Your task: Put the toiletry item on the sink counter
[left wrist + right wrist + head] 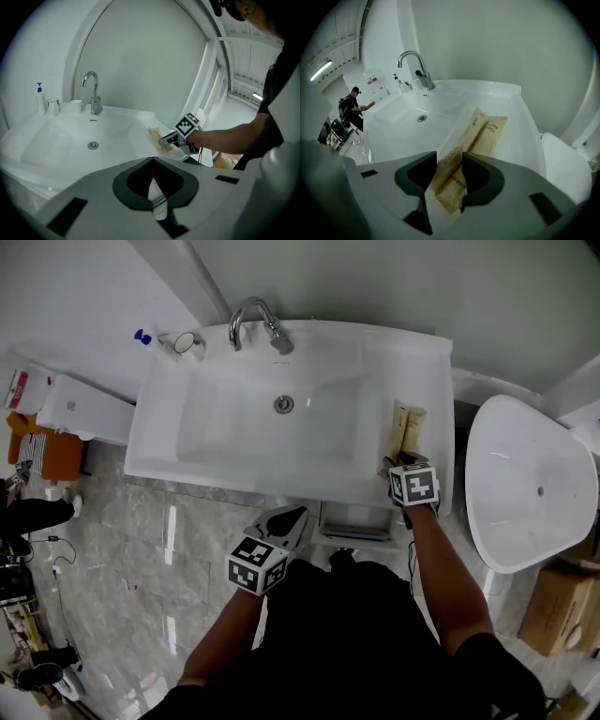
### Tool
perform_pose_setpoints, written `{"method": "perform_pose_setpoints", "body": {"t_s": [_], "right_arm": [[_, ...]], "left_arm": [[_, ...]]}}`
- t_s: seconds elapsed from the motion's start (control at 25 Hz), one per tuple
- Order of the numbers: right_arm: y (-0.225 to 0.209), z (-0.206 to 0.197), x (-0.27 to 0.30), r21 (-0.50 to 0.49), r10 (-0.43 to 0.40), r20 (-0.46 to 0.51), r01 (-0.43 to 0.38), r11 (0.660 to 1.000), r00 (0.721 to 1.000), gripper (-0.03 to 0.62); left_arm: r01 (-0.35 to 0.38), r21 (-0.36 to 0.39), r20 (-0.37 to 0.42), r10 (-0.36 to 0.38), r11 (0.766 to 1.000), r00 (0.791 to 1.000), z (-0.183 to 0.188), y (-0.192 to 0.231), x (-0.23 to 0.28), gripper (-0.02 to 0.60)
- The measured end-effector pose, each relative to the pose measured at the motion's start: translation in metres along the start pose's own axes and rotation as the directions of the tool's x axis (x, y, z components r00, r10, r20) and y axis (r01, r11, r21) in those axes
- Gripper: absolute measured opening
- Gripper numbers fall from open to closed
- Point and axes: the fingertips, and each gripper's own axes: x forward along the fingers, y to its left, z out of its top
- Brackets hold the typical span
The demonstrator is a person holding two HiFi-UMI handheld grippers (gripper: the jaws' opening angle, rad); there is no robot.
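Two tan paper toiletry packets (407, 431) lie side by side on the right ledge of the white sink counter (433, 381). My right gripper (401, 465) is at their near end. In the right gripper view the jaws stand apart around the longer packet (457, 159) without pressing it, and the second packet (491, 135) lies just to its right. My left gripper (284, 524) hangs below the counter's front edge, away from the packets, its jaws (154, 187) together on nothing. The left gripper view shows the right gripper (174, 138) at the packets (156, 136).
A chrome faucet (255, 322) stands at the back of the basin, with a blue-capped bottle (150, 339) and a cup (187, 343) in the back left corner. A white oval fixture (525, 484) is close on the right. A cardboard box (555, 610) sits on the floor.
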Motion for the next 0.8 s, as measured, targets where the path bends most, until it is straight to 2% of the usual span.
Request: {"method": "perform_pose_setpoints", "body": {"t_s": [0.16,0.24,0.32,0.48,0.8], "right_arm": [[0.000,-0.003,0.007,-0.022,0.016,-0.038,-0.017,1.000,0.999,0.159],[-0.005,-0.001,0.006,-0.020,0.006,-0.040,-0.007,1.000,0.999,0.130],[-0.010,-0.001,0.006,0.015,0.012,-0.041,-0.012,1.000,0.999,0.093],[-0.016,0.001,0.005,0.151,0.063,-0.012,-0.061,0.987,0.998,0.020],[-0.011,0.005,-0.013,0.221,0.061,0.060,-0.073,0.973,0.996,0.008]], "left_arm": [[-0.026,-0.016,0.007,0.026,1.000,1.000,-0.004,-0.003,-0.003,0.000],[-0.032,-0.019,0.013,0.032,0.999,0.999,-0.005,-0.005,-0.005,0.000],[-0.035,-0.015,0.018,0.035,0.999,0.999,-0.004,-0.006,-0.008,0.000],[-0.040,-0.003,0.021,0.040,0.999,0.999,-0.004,-0.005,-0.017,0.000],[-0.033,0.004,0.019,0.032,0.999,0.999,-0.012,-0.002,-0.038,0.000]]}}
